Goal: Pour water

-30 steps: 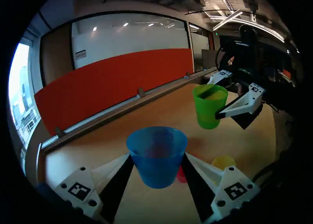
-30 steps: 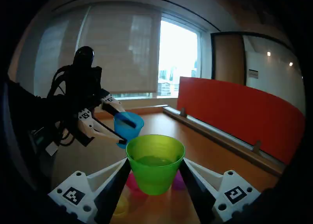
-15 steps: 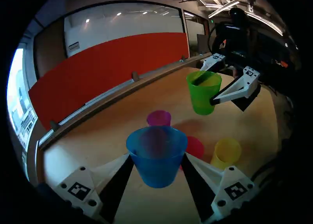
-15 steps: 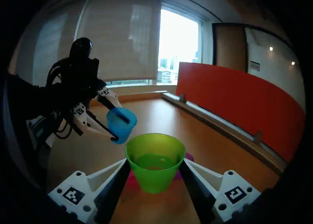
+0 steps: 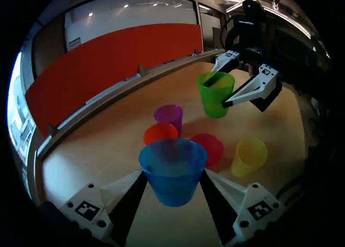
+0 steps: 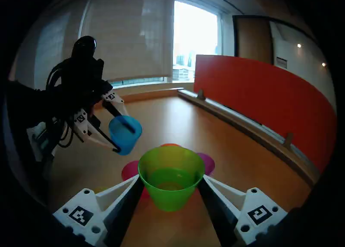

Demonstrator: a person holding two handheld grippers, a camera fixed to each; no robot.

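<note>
In the left gripper view, my left gripper (image 5: 174,184) is shut on a translucent blue cup (image 5: 173,171), held upright above the table. Farther off, the right gripper (image 5: 222,85) holds a green cup (image 5: 214,94). The right gripper view has my right gripper (image 6: 171,188) shut on that green cup (image 6: 171,182), upright, with water in its bottom. Up and to the left there, the left gripper (image 6: 116,134) carries the blue cup (image 6: 125,134), tilted slightly, and a person's dark sleeve is behind it.
On the wooden table (image 5: 120,130) stand a purple cup (image 5: 169,116), an orange cup (image 5: 159,134), a pink cup (image 5: 208,147) and a yellow cup (image 5: 249,155), grouped between the two held cups. A red partition (image 5: 108,65) and rail line the table's far edge.
Both views have tipped downward over the last second, so the cups standing on the table come into sight. The two held cups stay gripped and have drawn a little closer.
</note>
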